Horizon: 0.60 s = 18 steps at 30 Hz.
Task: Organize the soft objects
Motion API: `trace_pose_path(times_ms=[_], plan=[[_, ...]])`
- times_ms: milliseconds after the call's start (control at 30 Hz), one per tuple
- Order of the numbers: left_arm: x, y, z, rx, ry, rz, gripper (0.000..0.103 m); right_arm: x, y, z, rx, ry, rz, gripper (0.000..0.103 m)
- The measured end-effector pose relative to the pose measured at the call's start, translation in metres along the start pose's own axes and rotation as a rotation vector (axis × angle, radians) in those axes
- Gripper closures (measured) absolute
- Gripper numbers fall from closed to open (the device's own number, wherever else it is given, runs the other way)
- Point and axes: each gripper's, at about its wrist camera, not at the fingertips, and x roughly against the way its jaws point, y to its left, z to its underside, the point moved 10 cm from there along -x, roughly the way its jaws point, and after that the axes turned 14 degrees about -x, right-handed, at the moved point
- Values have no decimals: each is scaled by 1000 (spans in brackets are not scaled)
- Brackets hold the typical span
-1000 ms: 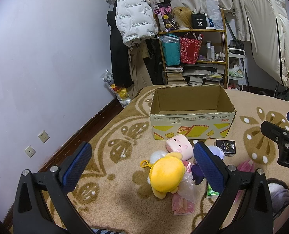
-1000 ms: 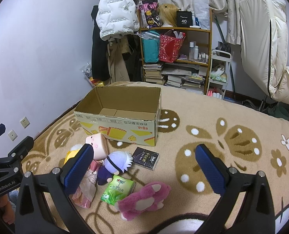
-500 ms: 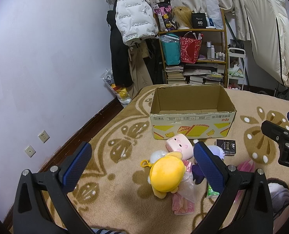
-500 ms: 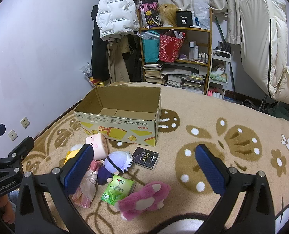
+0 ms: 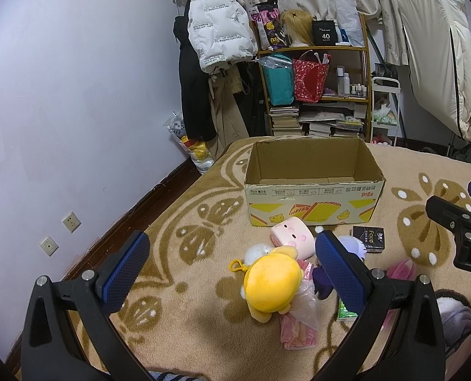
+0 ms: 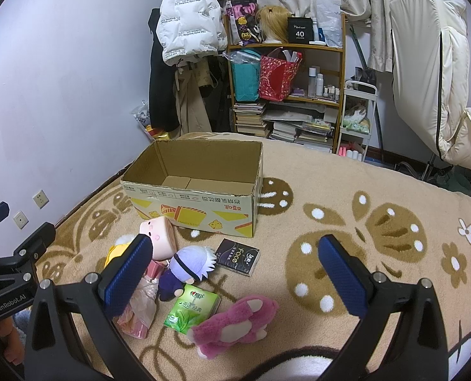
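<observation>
left wrist view: the left gripper (image 5: 232,266) hangs wide open at the bottom of the frame, holding nothing. the yellow plush (image 5: 272,285) lies on the rug (image 5: 178,317) at lower centre, between the blue pads, with the pink plush (image 5: 294,236) just above it. the box (image 5: 311,187) sits open at centre and looks empty. nothing seems sorted yet, so this reads as the start: choosing a first toy.

right wrist view: the right gripper (image 6: 235,274) is also spread open and empty at the bottom. the purple doll (image 6: 186,268) lies left of centre, the magenta plush (image 6: 235,324) at lower centre, beside a green pack (image 6: 192,308) and a black pack (image 6: 238,256). next, i judge, one gripper must drop onto a plush and pinch it.
</observation>
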Motion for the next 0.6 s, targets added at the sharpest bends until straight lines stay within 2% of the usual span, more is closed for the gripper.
trace_pose_path(times_ms=[600], plan=[[-4, -1, 4, -3, 11, 2, 0, -1, 0, 1, -10, 20, -18, 0]])
